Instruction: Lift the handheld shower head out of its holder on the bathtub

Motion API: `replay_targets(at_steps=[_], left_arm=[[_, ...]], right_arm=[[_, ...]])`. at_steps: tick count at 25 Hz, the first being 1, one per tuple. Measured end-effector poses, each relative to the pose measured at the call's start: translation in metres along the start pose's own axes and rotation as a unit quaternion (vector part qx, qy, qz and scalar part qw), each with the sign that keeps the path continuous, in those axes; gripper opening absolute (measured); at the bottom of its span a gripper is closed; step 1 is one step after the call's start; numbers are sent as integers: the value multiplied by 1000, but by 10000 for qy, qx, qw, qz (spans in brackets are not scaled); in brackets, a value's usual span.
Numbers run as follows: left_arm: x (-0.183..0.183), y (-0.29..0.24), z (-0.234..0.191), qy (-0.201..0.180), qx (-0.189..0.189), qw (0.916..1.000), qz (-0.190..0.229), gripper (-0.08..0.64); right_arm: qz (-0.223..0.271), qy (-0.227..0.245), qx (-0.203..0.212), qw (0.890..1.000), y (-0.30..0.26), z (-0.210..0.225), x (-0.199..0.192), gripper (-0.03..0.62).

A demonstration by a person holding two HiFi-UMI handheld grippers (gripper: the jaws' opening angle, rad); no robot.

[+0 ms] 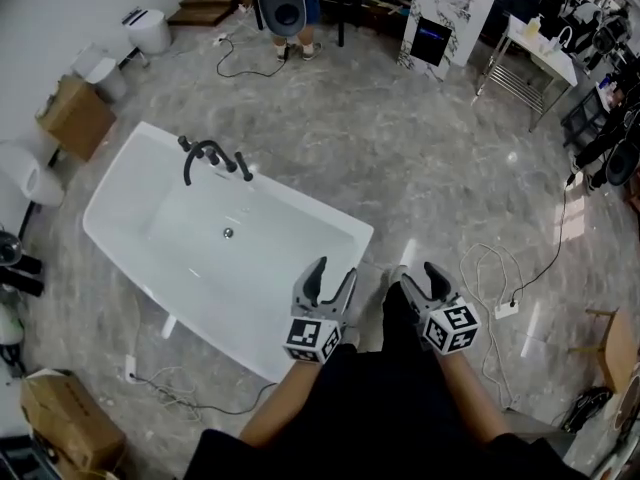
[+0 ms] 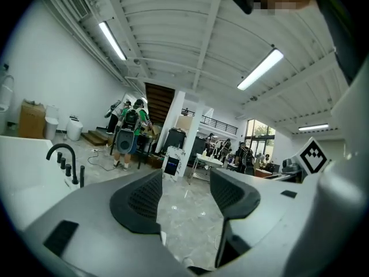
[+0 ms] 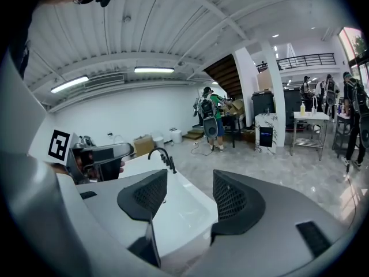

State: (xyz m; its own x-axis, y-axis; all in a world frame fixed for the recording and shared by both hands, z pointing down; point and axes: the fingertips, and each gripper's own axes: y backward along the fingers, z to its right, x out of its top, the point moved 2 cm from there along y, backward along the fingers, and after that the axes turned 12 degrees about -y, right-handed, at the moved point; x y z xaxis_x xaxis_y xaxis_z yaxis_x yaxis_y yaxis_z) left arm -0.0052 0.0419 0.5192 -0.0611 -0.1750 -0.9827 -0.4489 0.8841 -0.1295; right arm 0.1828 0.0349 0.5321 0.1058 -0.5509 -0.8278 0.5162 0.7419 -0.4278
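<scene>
A white bathtub (image 1: pixel 130 183) stands on the grey marble floor, left of centre in the head view. On its far rim is a black tap set (image 1: pixel 205 155) with a curved spout. The slim handheld shower head (image 1: pixel 244 167) stands upright in its holder at the set's right end. The tap set also shows in the left gripper view (image 2: pixel 64 159) and the right gripper view (image 3: pixel 159 154). My left gripper (image 1: pixel 334 270) is open and empty over the tub's near right corner. My right gripper (image 1: pixel 416 271) hangs open and empty beside it, above the floor. Both are well short of the tap.
A person (image 1: pixel 287 3) stands at the back with a round black device. Cardboard boxes (image 1: pixel 75 116) and white fixtures (image 1: pixel 150 30) line the left wall. Cables and a power strip (image 1: pixel 505 309) lie on the floor to the right. A metal table (image 1: pixel 535 58) stands at the back right.
</scene>
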Motion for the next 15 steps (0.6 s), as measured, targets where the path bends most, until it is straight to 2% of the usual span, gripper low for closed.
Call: replay_targets(at_steps=[3, 7, 11, 15], left_arm=[[-3, -8, -14, 138, 224, 9996, -32, 236], [-9, -30, -31, 87, 515, 9986, -28, 236], [-16, -66, -57, 242, 884, 9958, -86, 236], [-9, -109, -92, 277, 1349, 9901, -281, 238]], right_arm=[[57, -132, 165, 9998, -18, 2, 13, 230], [-14, 28, 479, 9988, -59, 12, 27, 230], [-106, 91, 916, 9957, -123, 28, 46, 230], [-372, 217, 1395, 9893, -190, 40, 82, 230]])
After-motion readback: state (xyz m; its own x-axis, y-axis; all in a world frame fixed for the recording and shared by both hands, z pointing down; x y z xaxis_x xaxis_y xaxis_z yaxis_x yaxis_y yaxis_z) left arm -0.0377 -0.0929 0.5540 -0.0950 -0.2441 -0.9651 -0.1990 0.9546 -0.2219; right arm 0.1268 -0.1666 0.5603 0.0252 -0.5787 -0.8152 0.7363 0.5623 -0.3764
